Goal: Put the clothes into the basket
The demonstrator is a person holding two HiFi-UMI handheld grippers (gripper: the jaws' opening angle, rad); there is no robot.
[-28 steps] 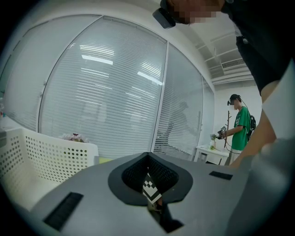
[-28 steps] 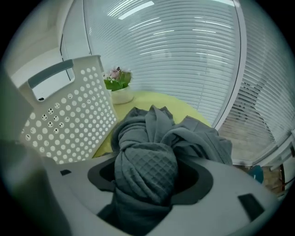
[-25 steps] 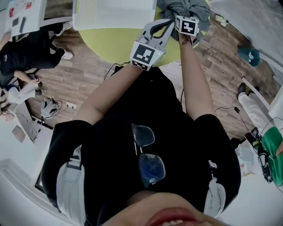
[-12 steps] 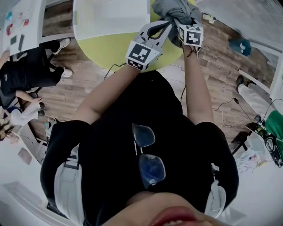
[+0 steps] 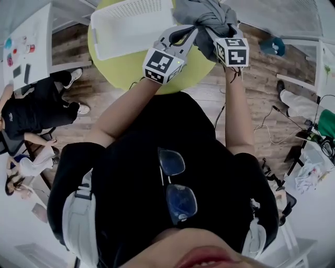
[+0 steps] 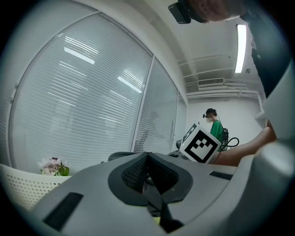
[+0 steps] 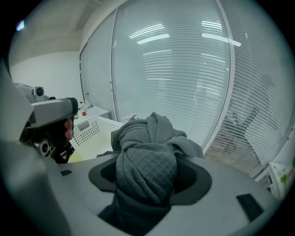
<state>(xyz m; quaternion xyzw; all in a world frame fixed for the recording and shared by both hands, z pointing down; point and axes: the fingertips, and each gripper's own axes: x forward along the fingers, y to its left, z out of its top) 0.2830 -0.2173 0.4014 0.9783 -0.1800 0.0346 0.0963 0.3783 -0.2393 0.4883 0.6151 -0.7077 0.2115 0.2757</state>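
**Grey garment aloft, basket waiting alongside**

At top centre, the right gripper (image 5: 213, 32) is clamped on a bunched grey garment (image 5: 207, 14). The left gripper (image 5: 194, 30), jaws together, may be pinching a fold. The white basket (image 5: 112, 39) sits upper left. The bundle should clear the rim, trailing cloth included, before release.

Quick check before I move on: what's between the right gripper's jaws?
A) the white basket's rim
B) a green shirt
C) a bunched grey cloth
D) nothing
C: the right gripper view shows the right gripper with its jaws pressed on a bunched grey cloth, while the white basket stands apart, behind and to the left.
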